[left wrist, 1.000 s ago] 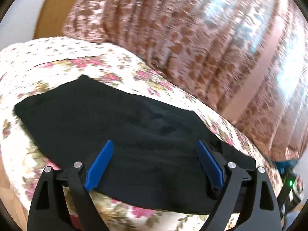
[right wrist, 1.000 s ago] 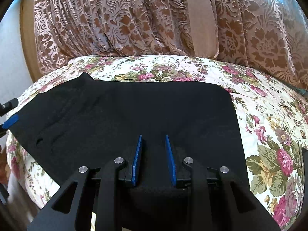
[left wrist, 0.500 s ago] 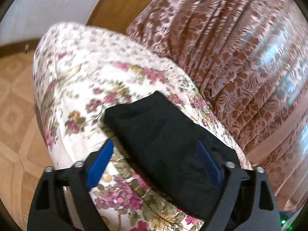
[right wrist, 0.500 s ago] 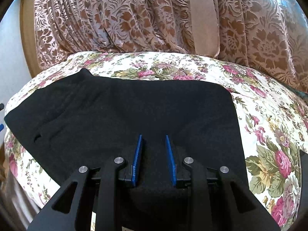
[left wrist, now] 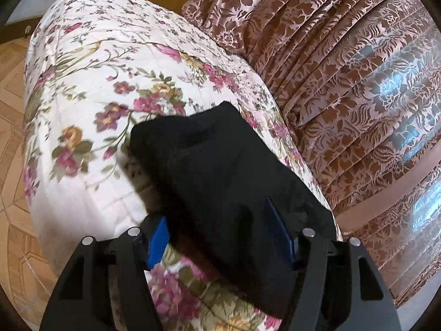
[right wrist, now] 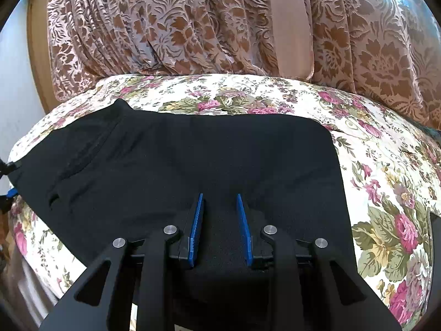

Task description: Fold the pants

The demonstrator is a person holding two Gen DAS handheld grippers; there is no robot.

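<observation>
The black pants (right wrist: 176, 165) lie flat on the floral bedspread (right wrist: 386, 171), spread ahead of the right claw (right wrist: 220, 229). That claw's narrow jaws pinch a raised fold of the near edge. The left claw (left wrist: 220, 234) straddles the pants' end, jaws closing with cloth between them, not yet pressed. The fabric looks soft, light and limp; it should sag unless taken at the hem or corners. Only the left view shows the wooden floor (left wrist: 11, 149) and the bed's end; only the right shows the pants' full spread.
</observation>
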